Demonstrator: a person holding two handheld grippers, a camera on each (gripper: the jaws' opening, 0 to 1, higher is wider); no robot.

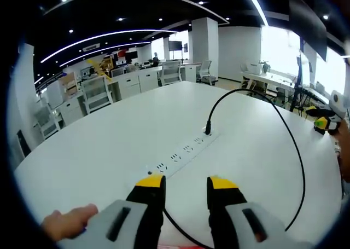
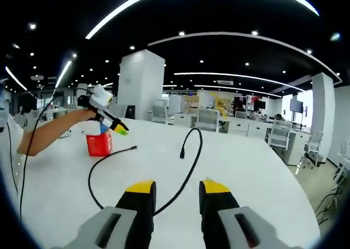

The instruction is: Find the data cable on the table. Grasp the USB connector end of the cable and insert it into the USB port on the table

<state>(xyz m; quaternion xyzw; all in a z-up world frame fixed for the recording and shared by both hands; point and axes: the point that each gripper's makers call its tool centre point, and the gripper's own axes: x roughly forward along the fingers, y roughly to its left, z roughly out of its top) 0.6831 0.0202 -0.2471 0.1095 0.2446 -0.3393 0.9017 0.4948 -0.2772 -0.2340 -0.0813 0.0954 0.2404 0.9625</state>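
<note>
Both tongs stand open and empty: the left gripper (image 1: 186, 187) over the white table (image 1: 109, 145); the right gripper (image 2: 175, 193) likewise; the black data cable (image 1: 298, 167) already stands plugged into the socket strip (image 1: 183, 153); insertion looks done.

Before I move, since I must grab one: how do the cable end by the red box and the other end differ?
The end by the red box lies flat on the table; the other end stands upright, cable arching above it. The first points toward the box; the other points down. Both are black, on one cable.
</note>
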